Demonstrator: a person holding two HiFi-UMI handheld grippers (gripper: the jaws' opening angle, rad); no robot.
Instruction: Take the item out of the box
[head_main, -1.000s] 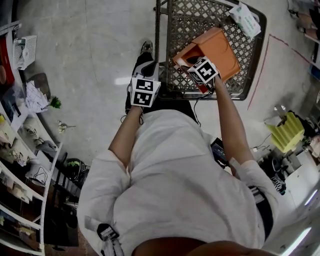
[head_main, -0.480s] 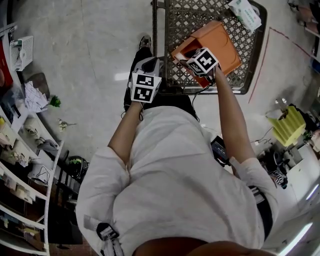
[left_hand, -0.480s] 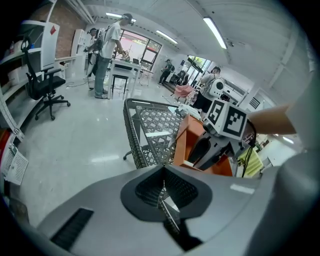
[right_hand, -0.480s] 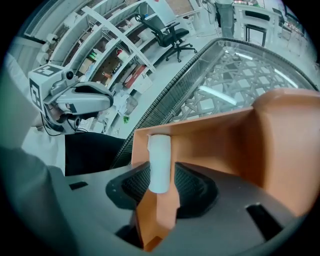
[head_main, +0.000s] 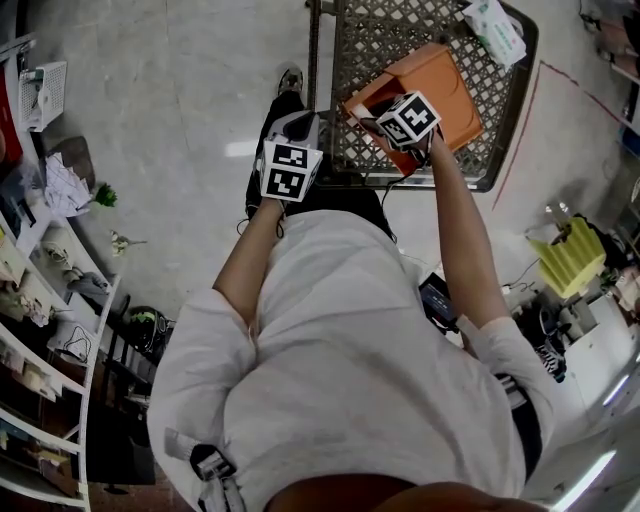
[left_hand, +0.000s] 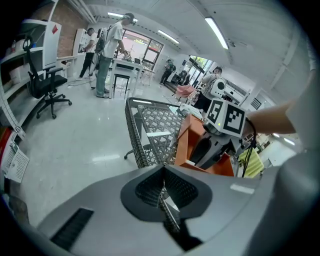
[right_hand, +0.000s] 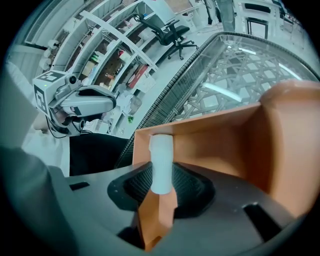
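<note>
Standing on a pale floor (head_main: 190, 80), a person in a white shirt (head_main: 340, 370) leans over a wire-mesh shopping cart (head_main: 400, 45) at the top of the head view, a gripper in each hand. An orange box (head_main: 445, 85) lies inside the cart. The right gripper (right_hand: 163, 187) reaches into the box at its open side. Its fingers are closing around a white cylindrical item (right_hand: 161, 160) that stands in an inner corner of the box, with a gap showing on each side of the item. Part of the box's orange wall also sits between those fingers. The left gripper (left_hand: 164, 192) hangs just outside the cart's near rim, left of the box, its fingers clenched together on nothing. A white packet (head_main: 495, 30) lies in the cart's upper right corner, and cluttered shelves (head_main: 45, 300) line the frame's left edge.
</note>
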